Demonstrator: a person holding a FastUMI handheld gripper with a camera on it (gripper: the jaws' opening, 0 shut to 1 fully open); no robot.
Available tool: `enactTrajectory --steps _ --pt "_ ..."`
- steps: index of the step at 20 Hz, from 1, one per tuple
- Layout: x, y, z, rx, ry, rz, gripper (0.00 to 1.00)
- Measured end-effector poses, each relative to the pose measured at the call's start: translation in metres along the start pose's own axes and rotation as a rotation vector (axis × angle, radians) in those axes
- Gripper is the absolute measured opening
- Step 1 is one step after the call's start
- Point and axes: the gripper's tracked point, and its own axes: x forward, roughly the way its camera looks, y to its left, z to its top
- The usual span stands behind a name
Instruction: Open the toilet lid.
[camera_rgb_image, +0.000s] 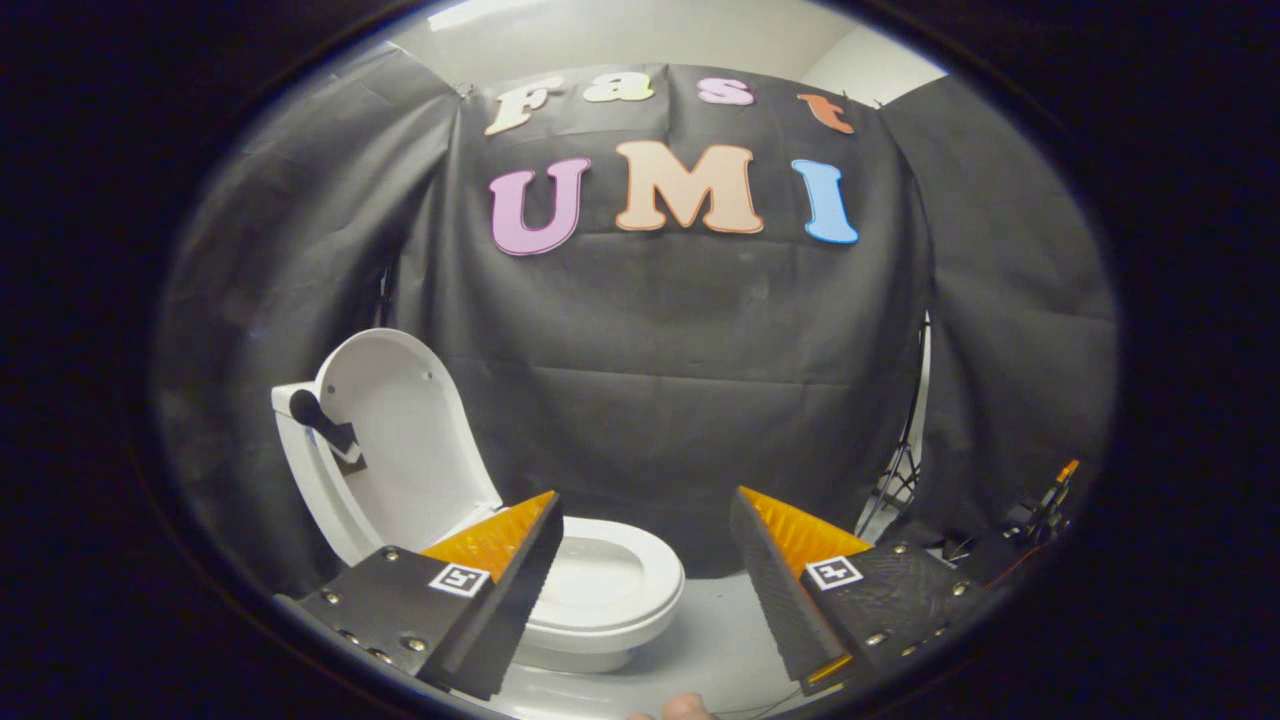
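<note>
Toilet lid (400, 430), raised, standing upright against the tank.

White toilet (590, 600) sat on a pale floor (715, 640) before the black cloth wall (680, 380); a dark handle (320, 420) was fixed to the lid. Gripper (645, 590) hovered near the bowl, fingers spread wide, holding nothing. A tripod (900, 470) stood well beyond the toilet.

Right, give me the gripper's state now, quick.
Gripper: open, fingers spread wide, holding nothing. The toilet lid stands raised beyond the fingers, untouched.
</note>
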Motion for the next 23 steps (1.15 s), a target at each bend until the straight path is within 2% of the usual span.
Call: enactTrajectory --steps 13,23 --pt "0.01 -0.01 0.002 0.067 -0.014 -0.02 0.99" --pt "0.007 -0.009 0.0 0.054 -0.009 -0.018 0.99"
